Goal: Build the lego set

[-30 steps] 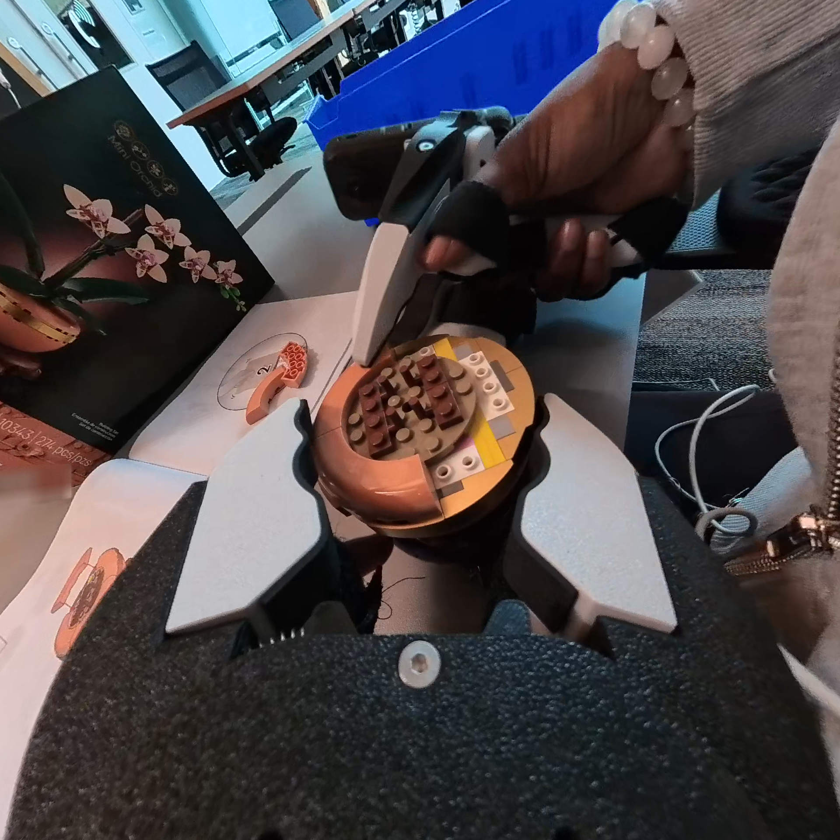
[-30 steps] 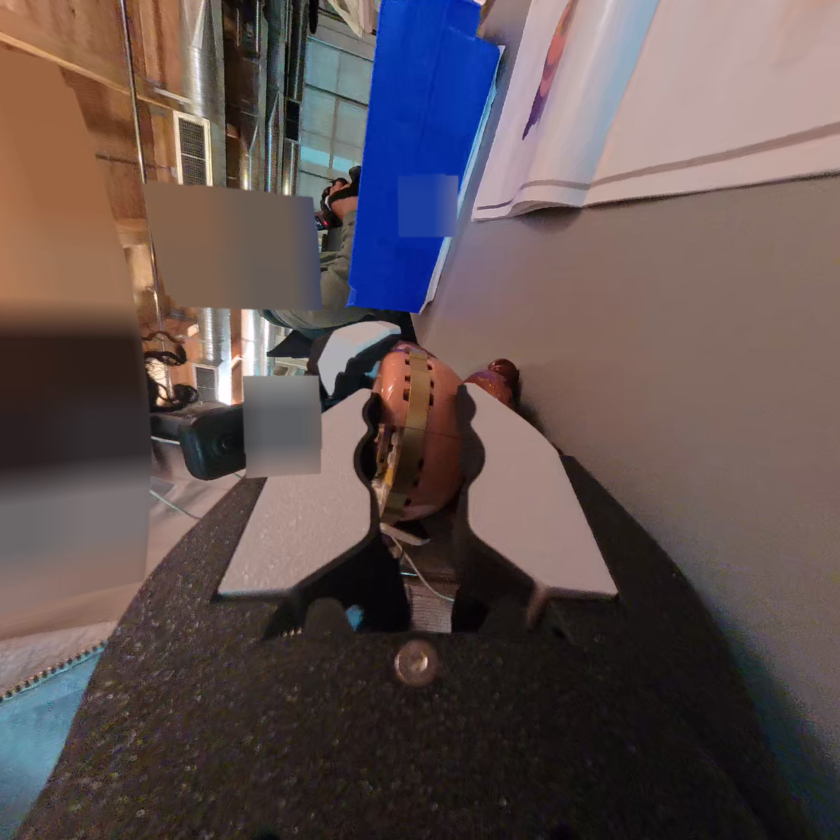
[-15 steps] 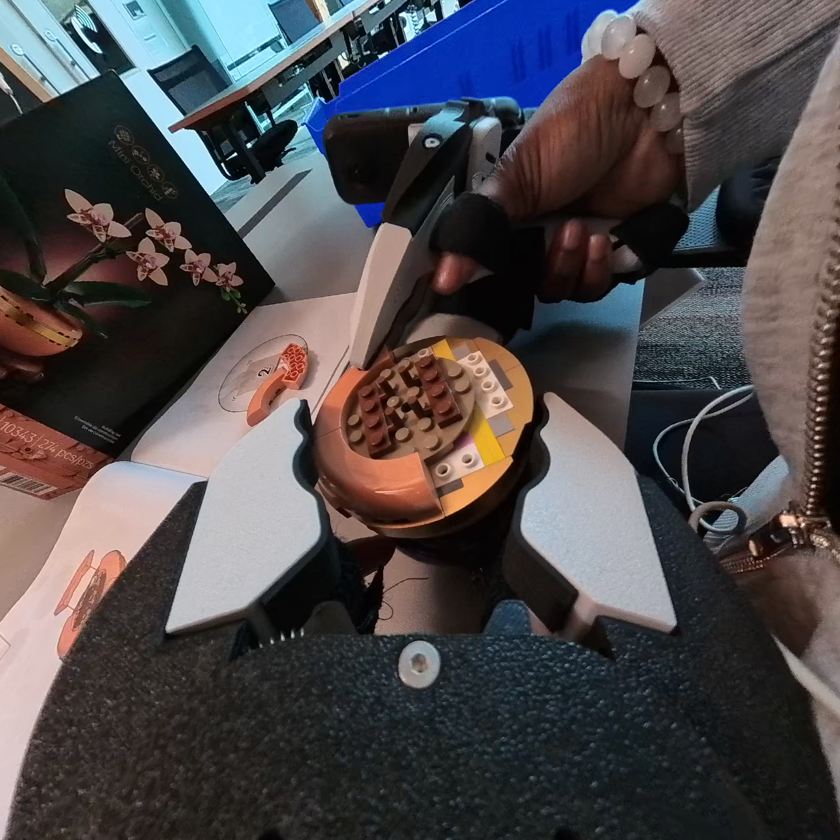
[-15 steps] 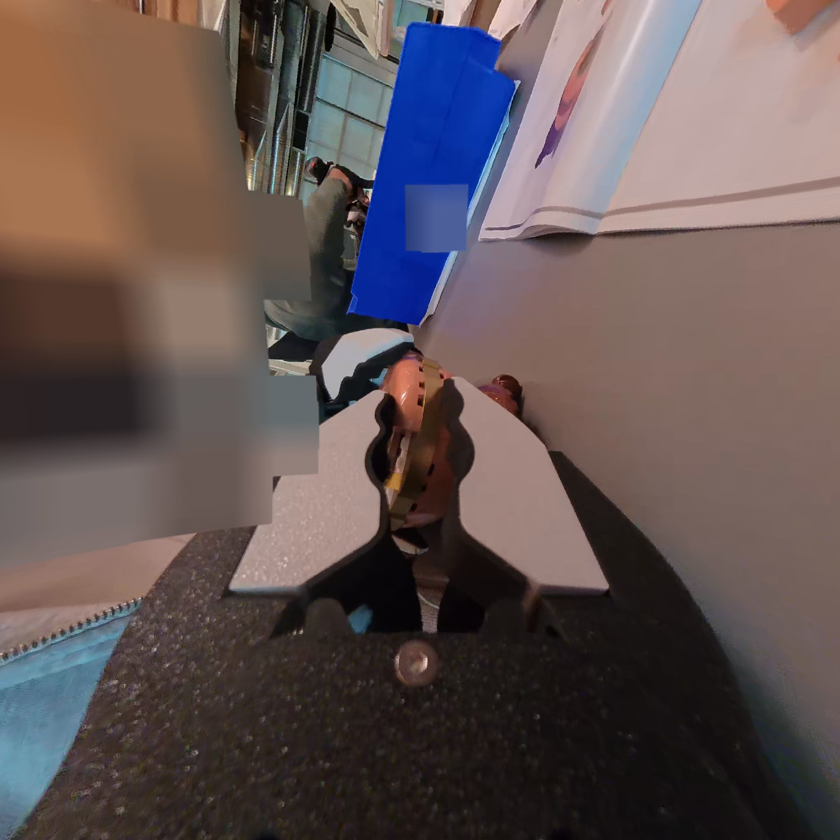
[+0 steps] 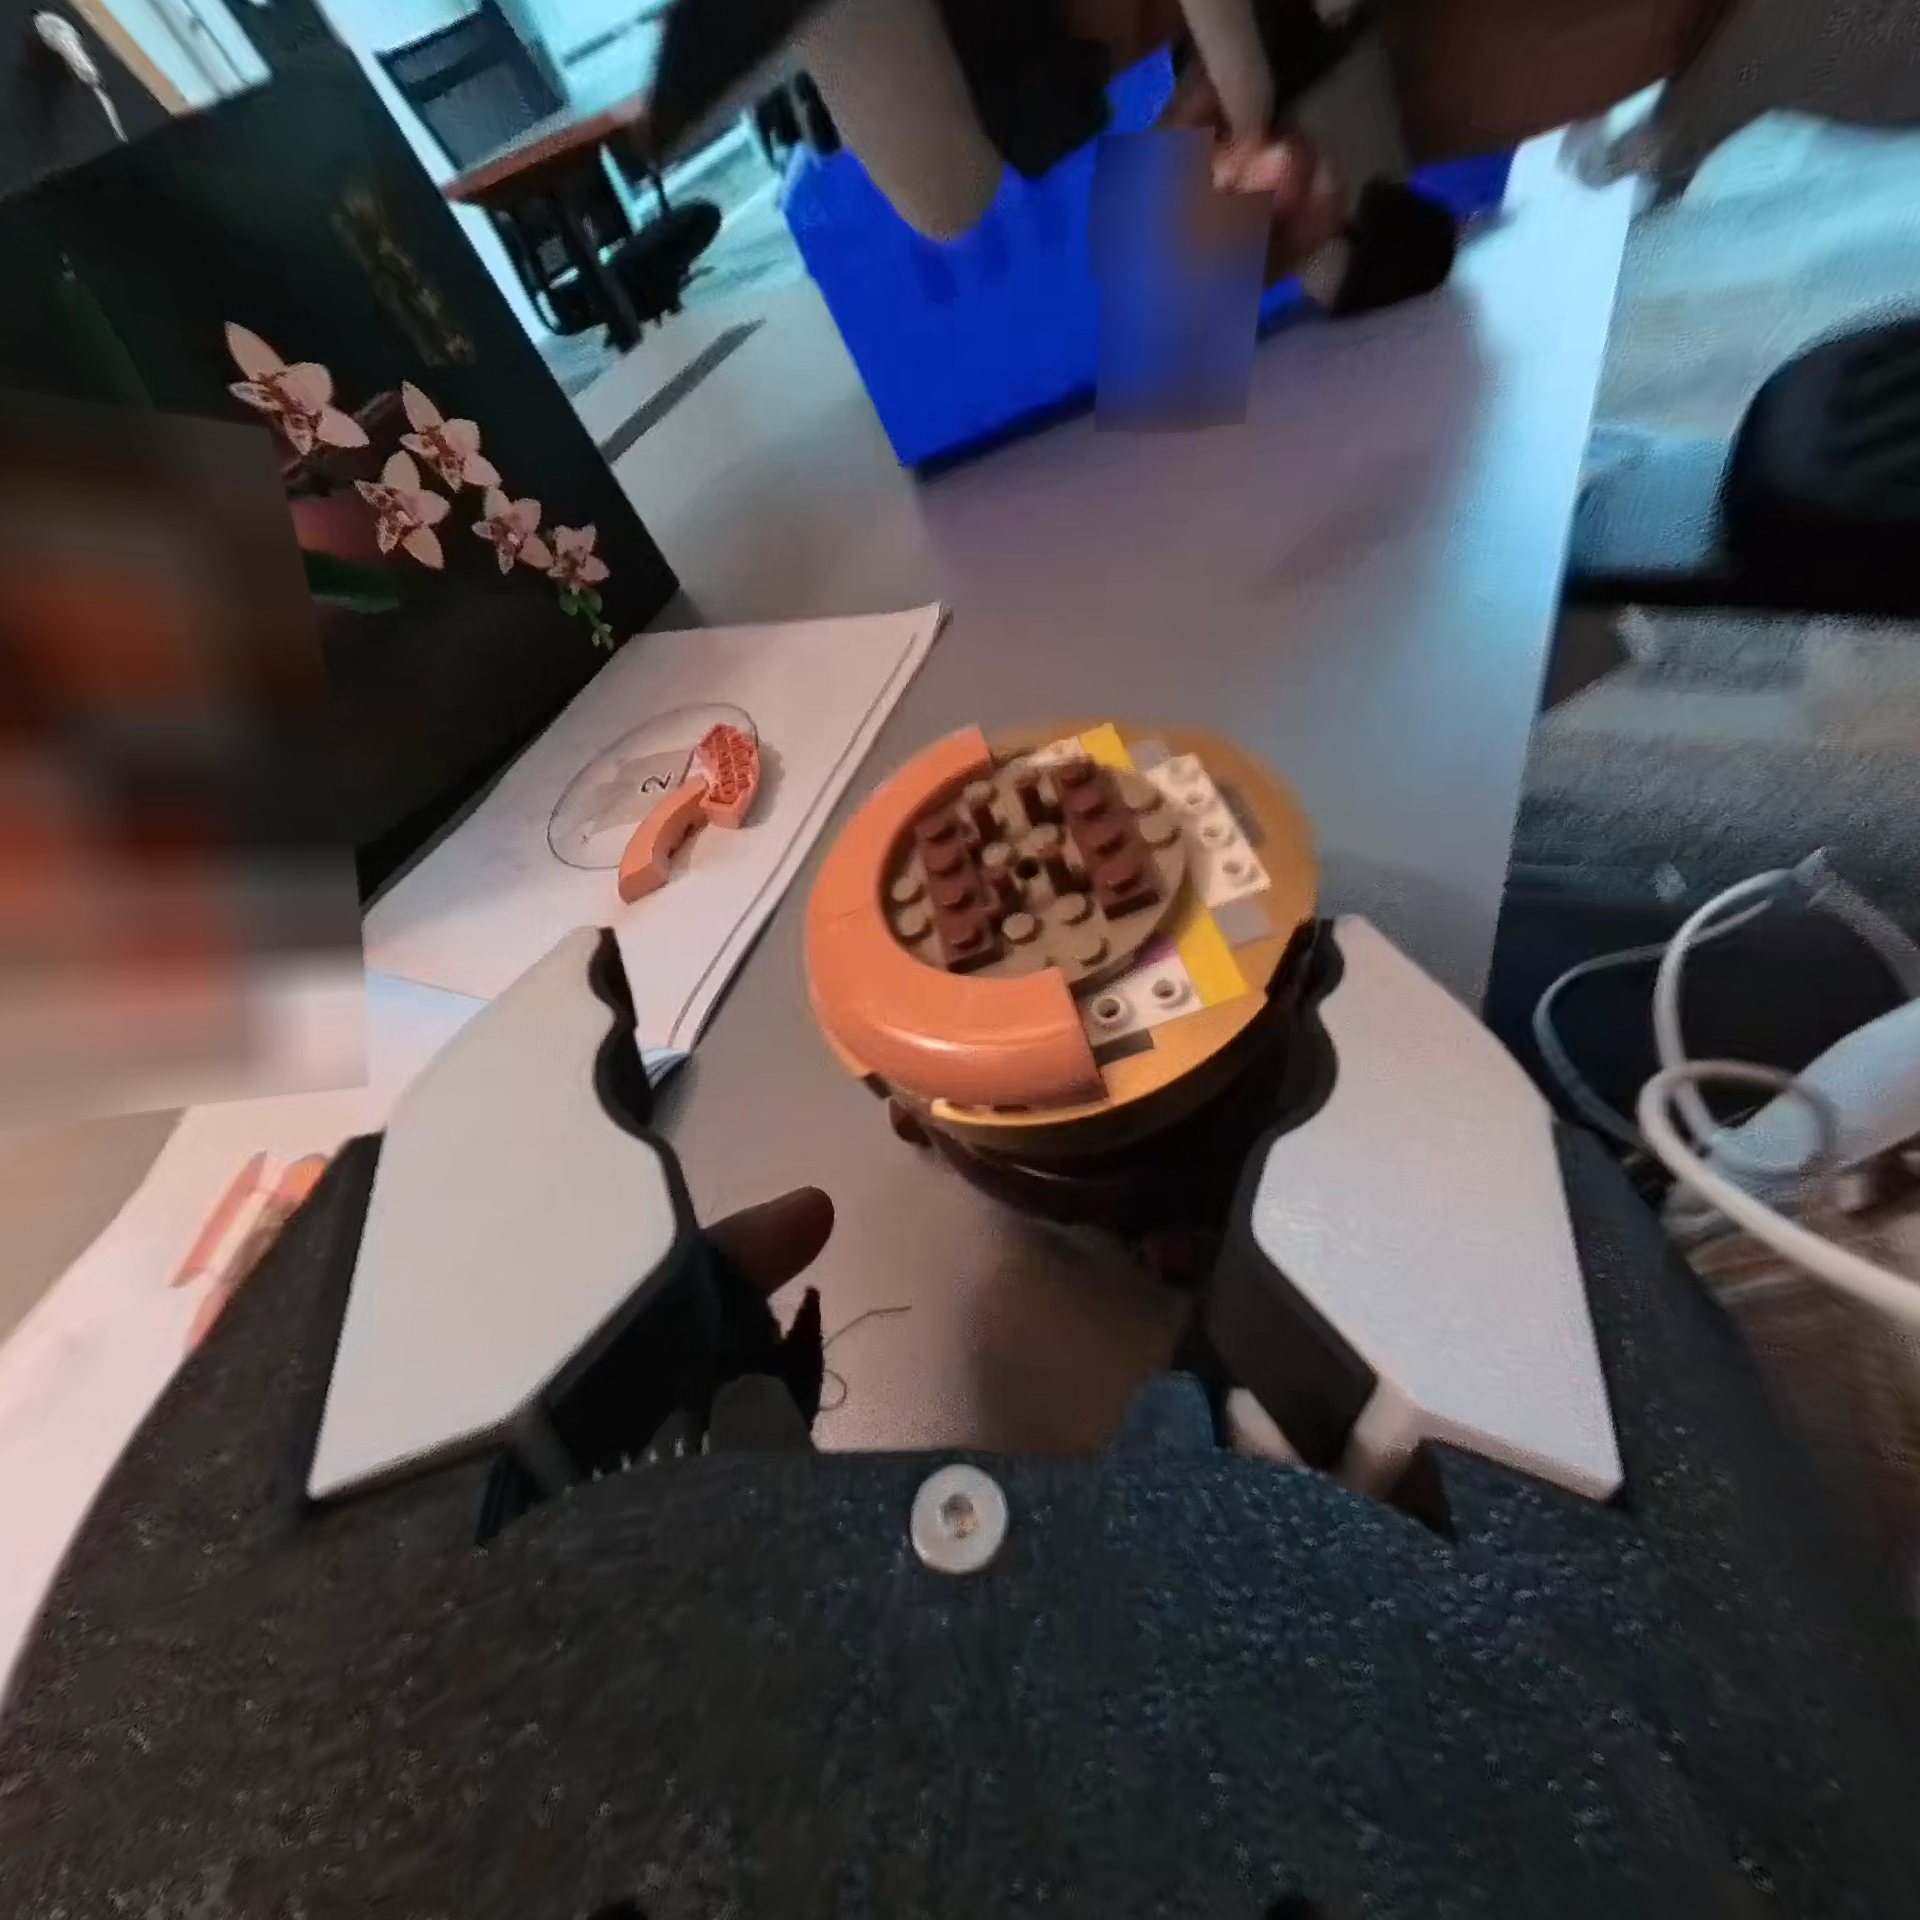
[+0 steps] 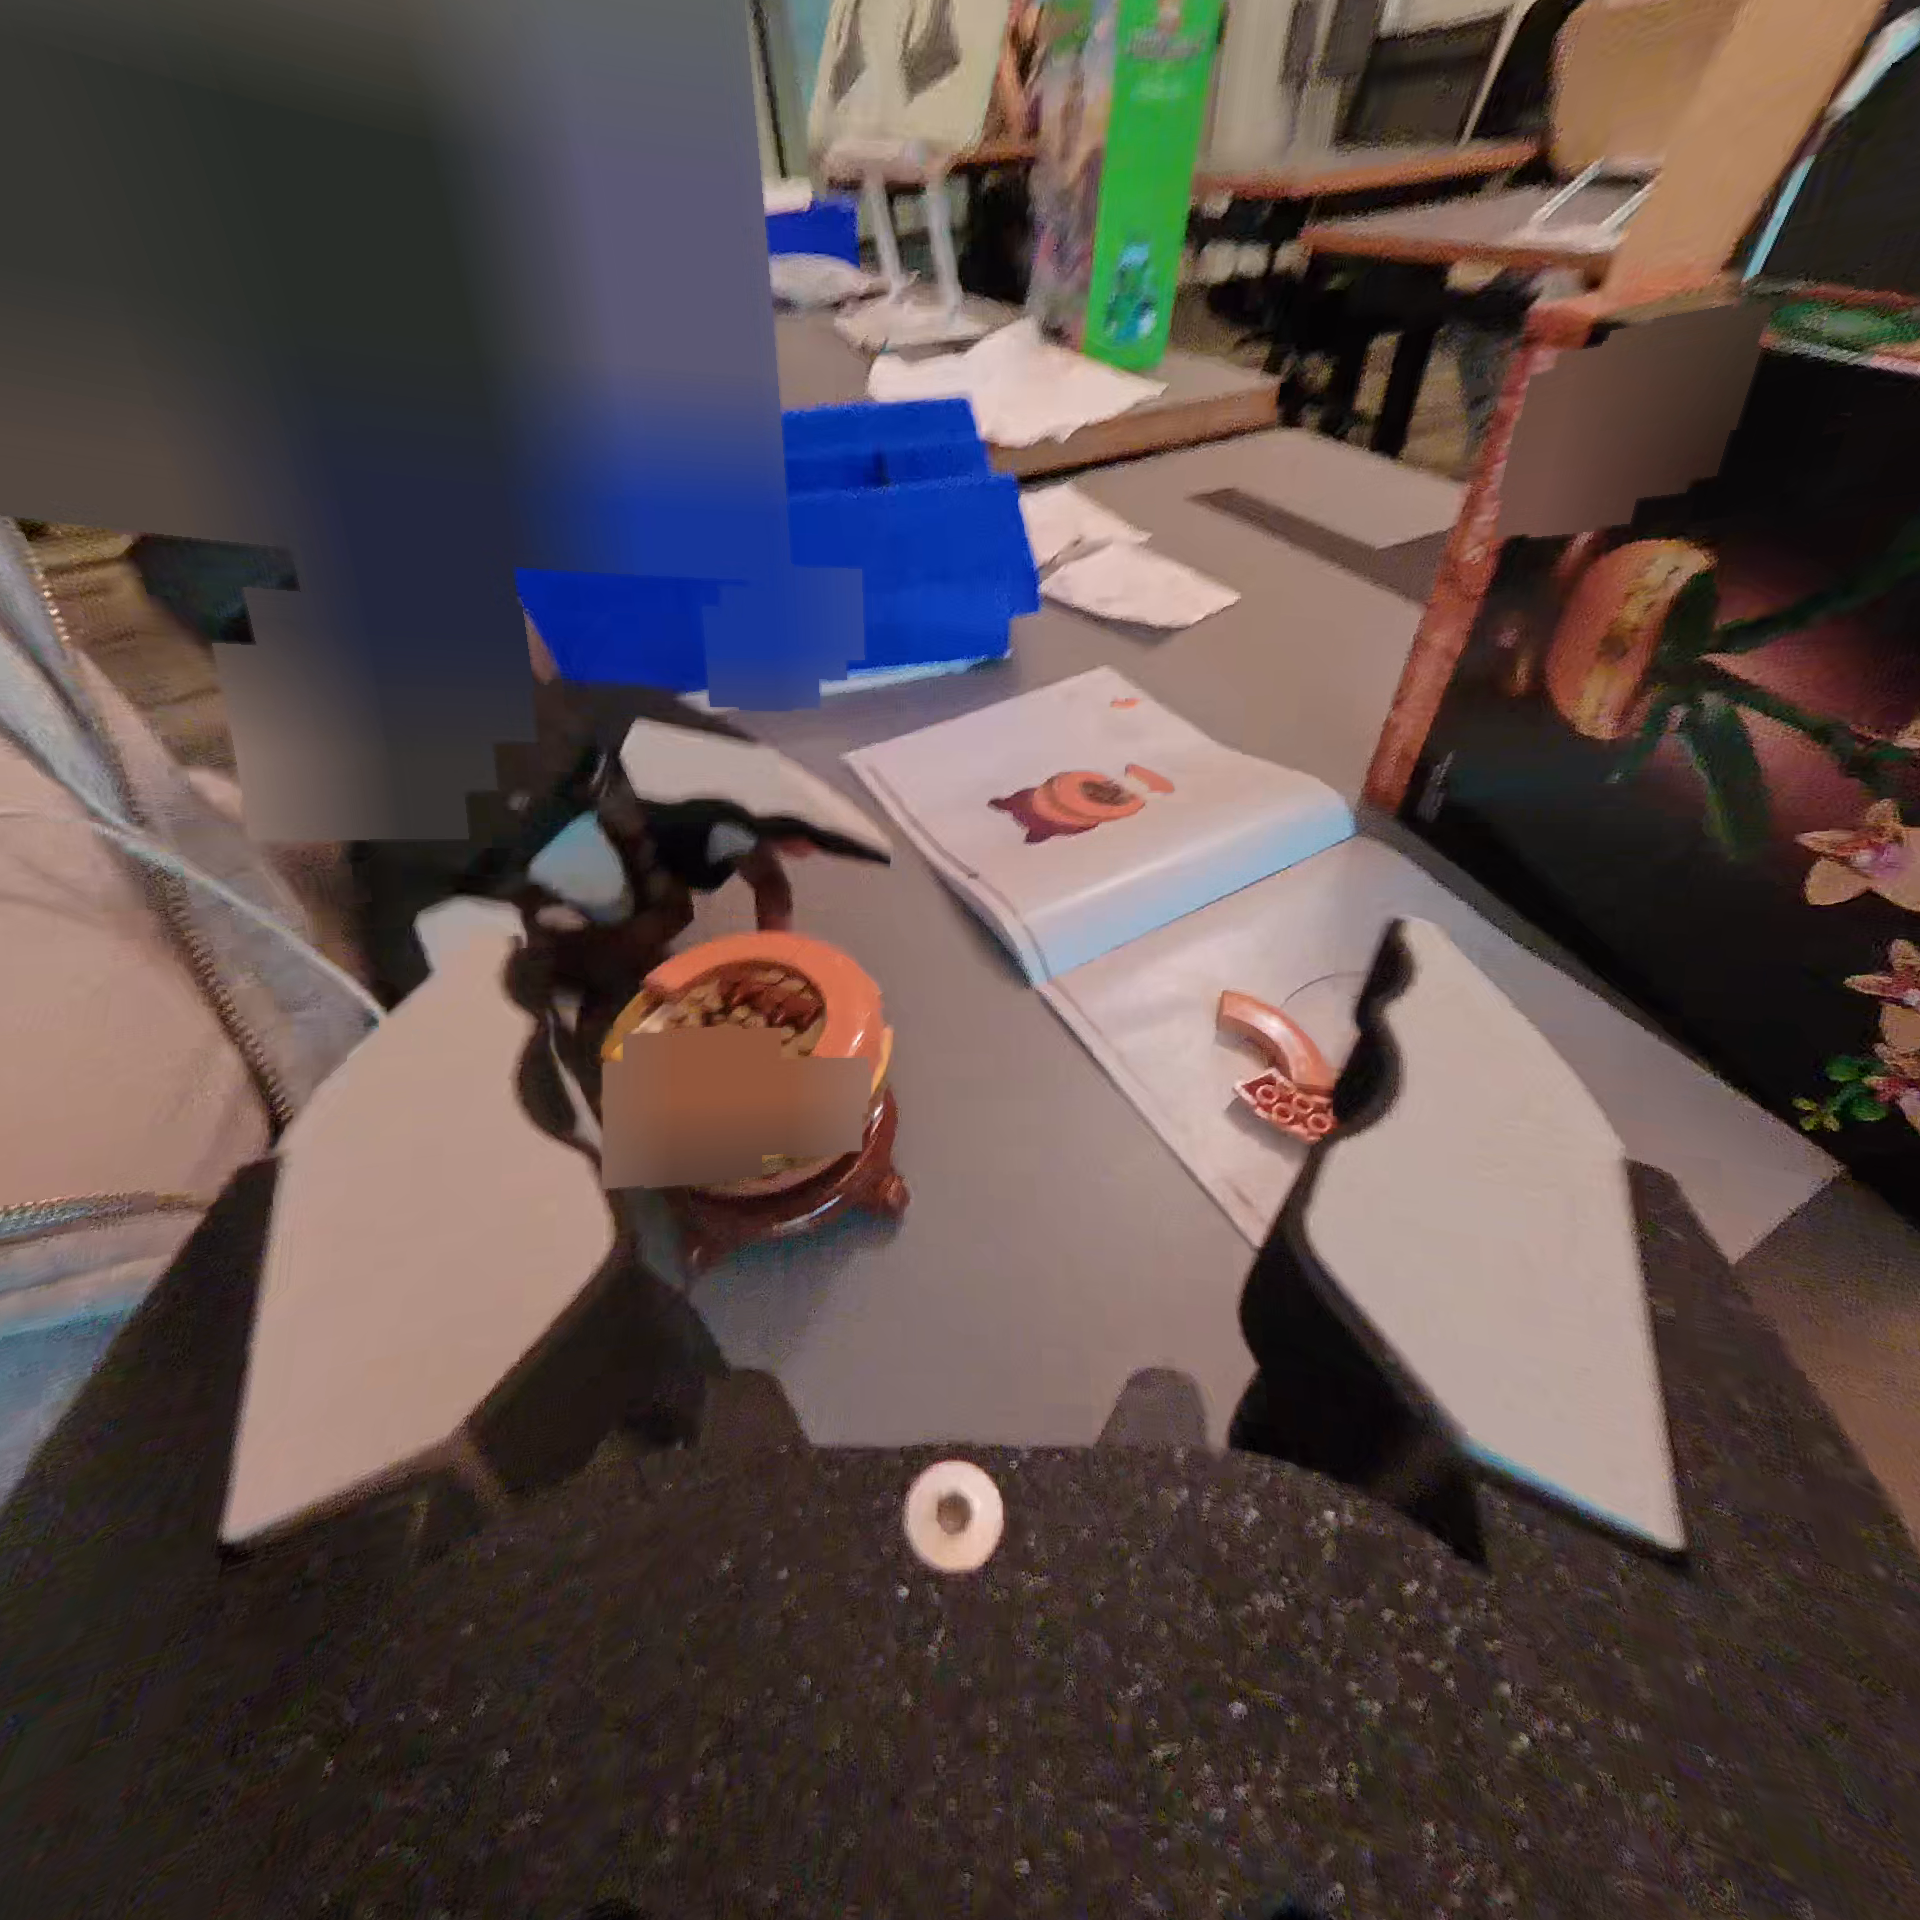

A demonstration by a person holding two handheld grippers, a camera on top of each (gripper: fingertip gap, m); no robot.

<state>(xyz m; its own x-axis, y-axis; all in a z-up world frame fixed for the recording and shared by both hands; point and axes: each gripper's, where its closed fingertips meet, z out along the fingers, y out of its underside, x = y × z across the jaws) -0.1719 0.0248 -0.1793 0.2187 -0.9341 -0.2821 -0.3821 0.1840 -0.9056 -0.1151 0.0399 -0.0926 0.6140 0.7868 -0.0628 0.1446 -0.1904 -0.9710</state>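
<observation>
Left wrist view first: my left gripper (image 5: 966, 1049) had its jaws spread wide, and the round lego pot (image 5: 1055, 920) stood on the grey table (image 5: 1195, 582) between the fingers, close against the right one and well clear of the left. From there I looked straight down into its top: a tan curved rim piece around half of it, brown plates on a grey studded disc, white and yellow tiles on the other side. A loose tan curved piece (image 5: 691, 821) lay on the open instruction booklet (image 5: 831, 686), with the dark set box (image 5: 416, 416) standing behind it and a blue bin (image 5: 956, 343) farther back. White cables (image 5: 1714, 1091) showed at the right edge.

Right wrist view next: my right gripper (image 6: 956, 1049) was spread too, holding nothing. That side view showed what the other hid, the pot's (image 6: 764, 997) dark brown footed base resting on the table (image 6: 1039, 1299), near the left finger. I could also see the left gripper (image 6: 665, 831) behind the pot, blurred, and the curved piece (image 6: 1273, 1049) on the booklet (image 6: 1122, 831) just beside my right finger.
</observation>
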